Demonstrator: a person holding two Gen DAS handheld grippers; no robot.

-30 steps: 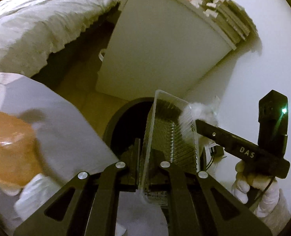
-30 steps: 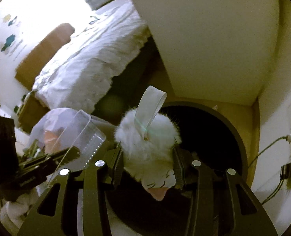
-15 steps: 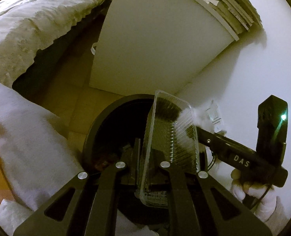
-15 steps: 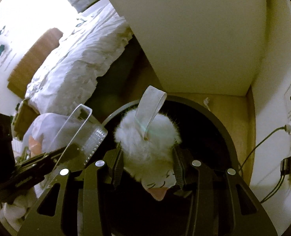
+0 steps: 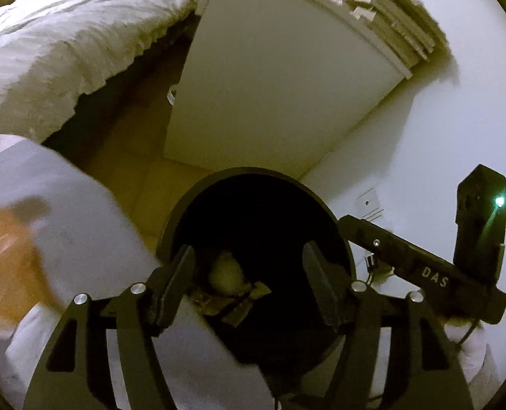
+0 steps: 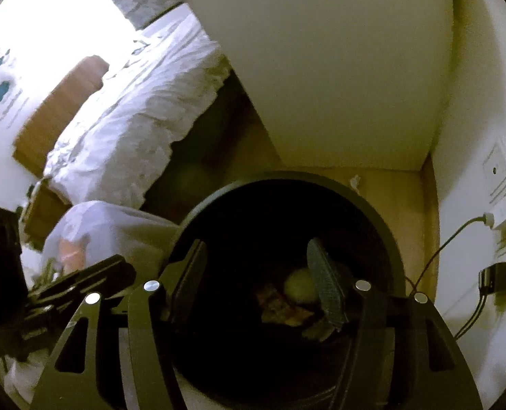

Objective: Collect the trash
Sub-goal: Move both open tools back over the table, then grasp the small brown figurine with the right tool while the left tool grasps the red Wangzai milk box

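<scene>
Headboard [image 6: 53, 112] shows only right; stacked books [image 5: 396, 20] only left.

Dim, yellowish fisheye views; window [image 6: 48, 17] glare blown out, edges blurred.

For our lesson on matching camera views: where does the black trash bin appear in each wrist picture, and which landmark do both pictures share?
Left wrist: the black trash bin fills the lower centre, behind the left gripper, whose jaws are opening.
Right wrist: the bin sits lower centre, behind the opening right gripper.
Shared landmark: the white cabinet above the bin.
</scene>
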